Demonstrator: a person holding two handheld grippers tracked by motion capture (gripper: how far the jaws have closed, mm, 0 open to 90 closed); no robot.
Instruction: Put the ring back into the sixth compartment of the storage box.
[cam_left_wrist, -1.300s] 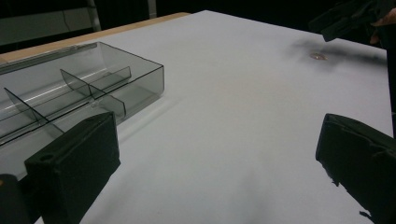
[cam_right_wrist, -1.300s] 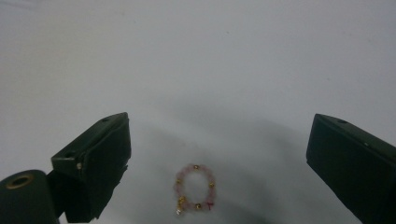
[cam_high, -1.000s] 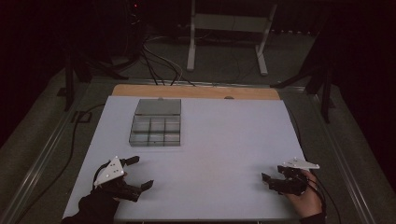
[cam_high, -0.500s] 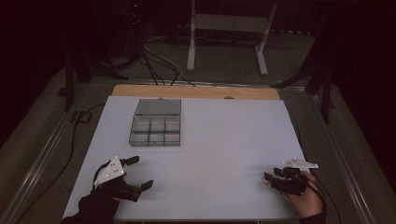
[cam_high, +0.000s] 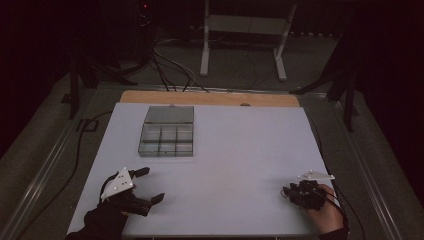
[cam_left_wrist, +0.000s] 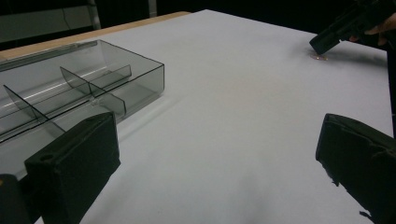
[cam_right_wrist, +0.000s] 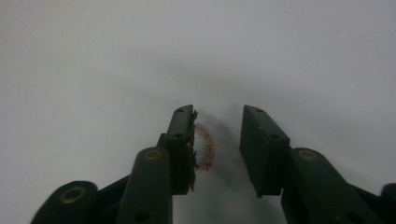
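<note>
Fingers Narrow Around a Tiny Pink Loop

Right gripper (cam_right_wrist: 217, 154) has just been closing: its fingers (cam_right_wrist: 181, 144) now stand narrow over the white surface (cam_high: 240, 150), with a small pink loop (cam_right_wrist: 204, 147) bearing a gold bead lying between them, against the left-hand pad. The far pad is not yet on it, so the pinch looks unfinished; a little more closing should secure it. Left gripper (cam_high: 142, 187) waits near the front left corner, its fingers (cam_left_wrist: 74, 168) spread wide and holding nothing. Compartment box (cam_high: 167, 132) of clear plastic sits toward the back left, well apart from the loop; its divided cells look empty.
</note>
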